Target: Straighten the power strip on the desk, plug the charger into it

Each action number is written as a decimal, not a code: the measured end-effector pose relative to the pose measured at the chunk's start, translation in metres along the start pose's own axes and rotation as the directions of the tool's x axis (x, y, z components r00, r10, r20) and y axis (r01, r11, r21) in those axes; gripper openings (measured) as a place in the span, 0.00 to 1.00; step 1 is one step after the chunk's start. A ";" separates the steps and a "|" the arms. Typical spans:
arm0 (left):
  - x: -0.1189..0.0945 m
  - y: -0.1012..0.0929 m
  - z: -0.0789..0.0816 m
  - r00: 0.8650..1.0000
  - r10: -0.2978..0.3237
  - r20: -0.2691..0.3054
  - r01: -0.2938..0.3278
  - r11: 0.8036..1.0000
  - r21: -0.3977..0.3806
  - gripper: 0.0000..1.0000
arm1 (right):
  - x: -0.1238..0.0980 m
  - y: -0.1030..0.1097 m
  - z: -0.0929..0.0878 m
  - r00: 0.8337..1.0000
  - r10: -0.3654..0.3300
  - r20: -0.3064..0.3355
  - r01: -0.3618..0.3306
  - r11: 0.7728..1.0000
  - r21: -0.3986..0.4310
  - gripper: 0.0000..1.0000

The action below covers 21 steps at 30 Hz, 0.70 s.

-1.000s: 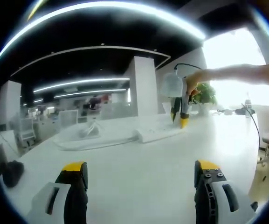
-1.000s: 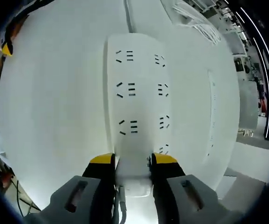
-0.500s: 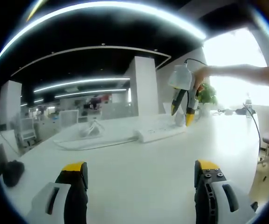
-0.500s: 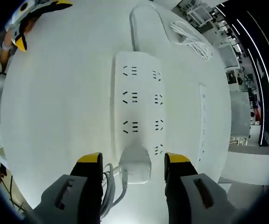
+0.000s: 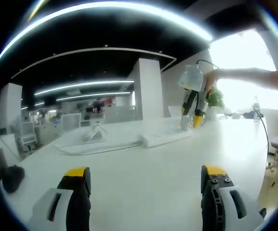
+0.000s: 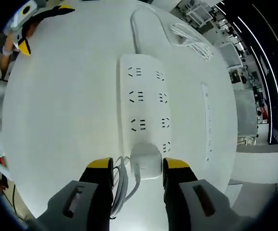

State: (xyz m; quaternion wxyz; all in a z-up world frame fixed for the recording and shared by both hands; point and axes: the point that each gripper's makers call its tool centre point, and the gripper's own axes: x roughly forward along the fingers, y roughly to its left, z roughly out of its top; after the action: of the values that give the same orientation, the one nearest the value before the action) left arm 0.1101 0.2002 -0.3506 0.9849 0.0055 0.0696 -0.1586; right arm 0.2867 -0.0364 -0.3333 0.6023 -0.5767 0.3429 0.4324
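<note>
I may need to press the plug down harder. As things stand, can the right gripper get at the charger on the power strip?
Probably yes. The right gripper is open, its jaws either side of the charger seated at the near end of the power strip. Only the charger's white cable lies by one jaw.

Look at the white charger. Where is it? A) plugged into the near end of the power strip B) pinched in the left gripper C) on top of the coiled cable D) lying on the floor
A: the charger sits on the near end of the power strip, between the right gripper's open jaws.
</note>
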 end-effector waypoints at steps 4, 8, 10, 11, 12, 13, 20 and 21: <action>0.000 0.000 -0.001 1.000 0.000 -0.002 0.000 1.000 -0.001 0.98 | 0.001 -0.007 0.000 0.999 -0.032 0.005 0.032 0.999 -0.034 0.29; 0.001 0.000 -0.001 1.000 -0.002 -0.004 0.002 1.000 0.003 0.98 | 0.001 -0.008 0.002 0.999 -0.053 0.008 0.053 0.998 -0.041 0.28; 0.001 0.000 -0.001 1.000 -0.002 -0.006 0.002 1.000 0.003 0.98 | 0.001 -0.009 0.002 0.999 -0.054 0.000 0.054 0.997 -0.057 0.27; 0.001 0.000 -0.001 1.000 -0.003 -0.006 0.003 1.000 0.003 0.98 | 0.002 -0.009 0.003 0.998 -0.054 -0.006 0.054 0.997 -0.055 0.27; 0.001 0.000 -0.001 1.000 -0.002 -0.007 0.002 1.000 0.004 0.98 | 0.002 -0.009 0.003 0.998 -0.056 -0.016 0.054 0.996 -0.065 0.26; 0.001 0.000 -0.001 1.000 -0.002 -0.006 0.002 1.000 0.004 0.98 | 0.002 -0.009 0.002 0.998 -0.057 -0.029 0.055 0.996 -0.071 0.26; 0.002 0.000 -0.002 1.000 -0.004 -0.010 0.005 1.000 0.006 0.98 | 0.002 -0.010 0.002 0.998 -0.047 -0.042 0.044 0.997 -0.070 0.24; 0.002 0.000 -0.002 1.000 -0.004 -0.010 0.004 1.000 0.006 0.98 | 0.002 -0.010 0.002 0.998 -0.045 -0.044 0.042 0.997 -0.065 0.24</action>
State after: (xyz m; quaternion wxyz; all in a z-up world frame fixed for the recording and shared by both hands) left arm 0.1111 0.1993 -0.3526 0.9841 0.0092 0.0742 -0.1610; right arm 0.2964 -0.0341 -0.3307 0.5850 -0.6127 0.3296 0.4168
